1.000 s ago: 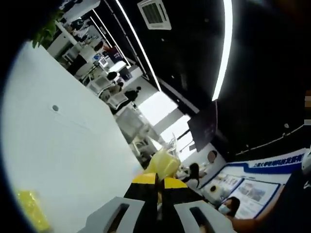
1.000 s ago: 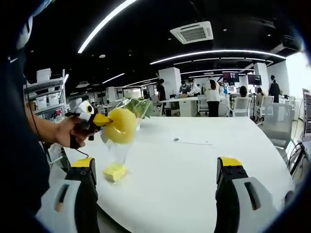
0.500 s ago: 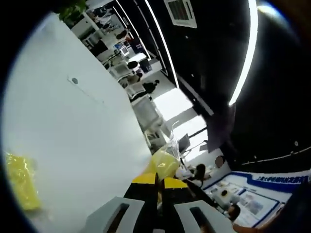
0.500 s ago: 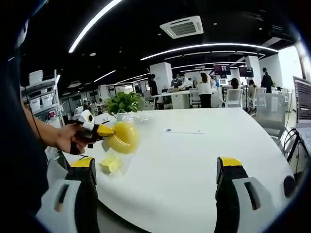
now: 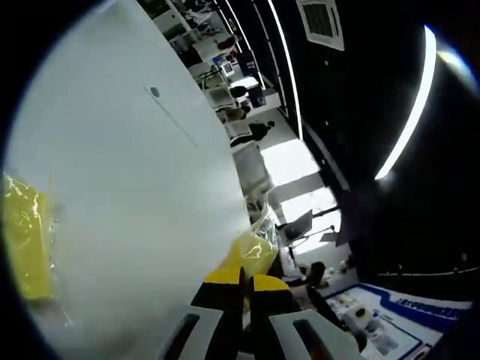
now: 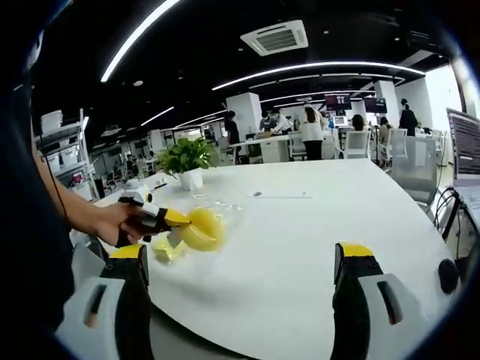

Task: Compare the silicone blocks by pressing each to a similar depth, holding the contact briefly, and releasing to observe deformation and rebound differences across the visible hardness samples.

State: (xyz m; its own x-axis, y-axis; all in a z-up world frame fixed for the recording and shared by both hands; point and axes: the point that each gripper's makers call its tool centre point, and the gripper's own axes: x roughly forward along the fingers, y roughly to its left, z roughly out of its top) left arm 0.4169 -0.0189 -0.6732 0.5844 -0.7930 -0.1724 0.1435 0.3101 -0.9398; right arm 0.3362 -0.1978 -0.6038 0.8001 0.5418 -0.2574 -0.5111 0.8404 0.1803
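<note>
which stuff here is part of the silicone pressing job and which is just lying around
Job:
- yellow bagged block, held in the shut left hand-held gripper
- second yellow bagged block on the table
- right hand-held gripper, open

Lying about:
- potted plant
- office chairs

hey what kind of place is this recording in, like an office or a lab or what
Most likely a large open-plan office or shared workspace. The right gripper view shows a big white table with a potted plant, people at desks farther back, and a dark ceiling with strip lights and an air-conditioning vent.
</note>
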